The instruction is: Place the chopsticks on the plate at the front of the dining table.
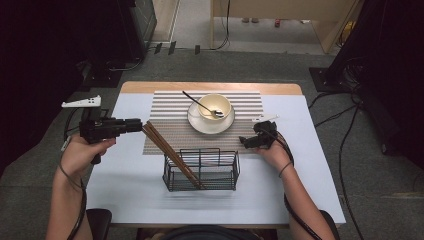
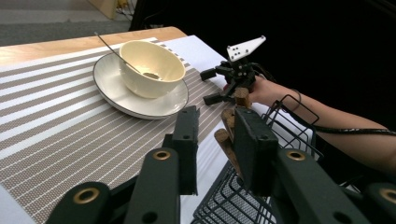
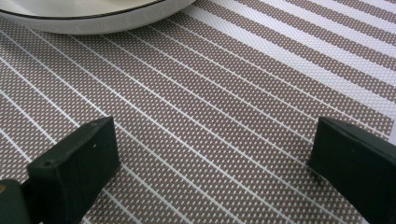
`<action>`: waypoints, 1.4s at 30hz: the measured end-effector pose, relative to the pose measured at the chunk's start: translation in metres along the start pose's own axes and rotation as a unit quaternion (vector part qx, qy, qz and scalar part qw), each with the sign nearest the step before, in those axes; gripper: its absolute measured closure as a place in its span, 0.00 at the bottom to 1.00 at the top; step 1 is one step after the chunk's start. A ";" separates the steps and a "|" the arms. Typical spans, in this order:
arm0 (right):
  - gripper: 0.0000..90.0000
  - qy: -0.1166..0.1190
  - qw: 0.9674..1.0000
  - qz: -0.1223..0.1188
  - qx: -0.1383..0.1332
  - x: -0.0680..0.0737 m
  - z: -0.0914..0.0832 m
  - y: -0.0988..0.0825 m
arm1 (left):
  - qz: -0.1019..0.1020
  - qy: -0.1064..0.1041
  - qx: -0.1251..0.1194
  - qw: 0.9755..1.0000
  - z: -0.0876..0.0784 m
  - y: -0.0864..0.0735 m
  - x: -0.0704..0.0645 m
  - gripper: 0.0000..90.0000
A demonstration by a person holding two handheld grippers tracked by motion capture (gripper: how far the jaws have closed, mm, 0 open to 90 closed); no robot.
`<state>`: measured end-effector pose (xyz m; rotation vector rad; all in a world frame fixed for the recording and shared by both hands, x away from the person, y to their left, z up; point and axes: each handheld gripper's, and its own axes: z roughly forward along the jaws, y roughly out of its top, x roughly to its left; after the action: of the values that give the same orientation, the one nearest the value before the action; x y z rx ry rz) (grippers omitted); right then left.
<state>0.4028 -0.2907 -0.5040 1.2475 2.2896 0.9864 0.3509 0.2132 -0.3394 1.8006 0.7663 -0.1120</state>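
brown wooden chopsticks (image 1: 172, 156) lean out of the black wire basket (image 1: 201, 170), which sits near the front edge of the tabletop (image 1: 130, 200), their upper ends slanting toward the left edge. there the left gripper (image 1: 141, 125) meets them: in the left gripper view the stick tops (image 2: 232, 126) stand between its jaws, close against one jaw, but i cannot tell whether both pads press yet. the risk, as i judge it, is a one-sided pinch: the sticks could scissor apart or slip free, or a pull along their slant could drag or tip the light basket. further right, on the striped placemat (image 1: 165, 137) toward the back edge, a cream bowl (image 1: 215, 106) with a spoon (image 1: 200, 104) sits on a plate (image 1: 192, 120). the right gripper (image 1: 247, 141) rests on the mat's right end, jaws wide and holding nothing.
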 end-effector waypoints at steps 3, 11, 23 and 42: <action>0.01 0.000 1.000 0.000 0.000 0.000 0.000 0.000 | -0.007 -0.013 0.000 1.000 0.000 -0.001 0.001 0.87; 0.01 0.000 1.000 0.000 0.000 0.000 0.000 0.000 | -0.021 -0.029 -0.006 0.999 -0.001 0.000 0.004 0.92; 0.01 0.000 1.000 0.000 0.000 0.000 0.000 0.000 | -0.039 -0.031 -0.017 0.999 -0.010 0.006 0.005 0.93; 0.01 0.000 1.000 0.000 0.000 0.000 0.000 0.000 | -0.076 -0.040 0.004 0.996 -0.026 0.030 0.021 0.94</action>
<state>0.4027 -0.2906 -0.5040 1.2472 2.2899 0.9857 0.3760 0.2404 -0.3142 1.7332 0.8449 -0.2854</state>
